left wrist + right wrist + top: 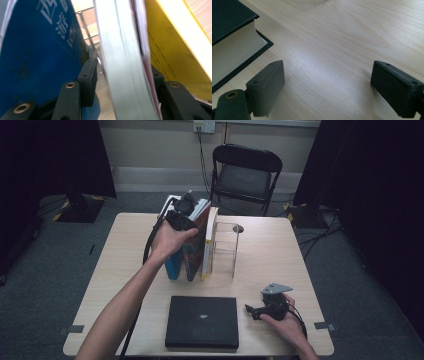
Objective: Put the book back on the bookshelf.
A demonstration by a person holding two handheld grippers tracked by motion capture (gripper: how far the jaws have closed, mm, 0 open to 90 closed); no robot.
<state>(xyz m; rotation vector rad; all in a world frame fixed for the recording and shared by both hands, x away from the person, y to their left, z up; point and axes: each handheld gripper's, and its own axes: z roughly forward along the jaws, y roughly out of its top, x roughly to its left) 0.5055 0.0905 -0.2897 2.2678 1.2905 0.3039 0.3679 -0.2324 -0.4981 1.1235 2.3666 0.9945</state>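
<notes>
Left gripper at the top of the middle book, propped upright among others against a clear rack; jaws slack around its page edge, seen close up. Right gripper resting wide open on the table beside a flat black book.

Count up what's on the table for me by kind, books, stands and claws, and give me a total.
Books standing in a row: 3, a blue book, a dark middle book and a yellow book
Book lying flat: 1, the black book
Clear book stand: 1
Claws: 2, the left claw over the row, the right claw beside the black book
Total: 7
</notes>
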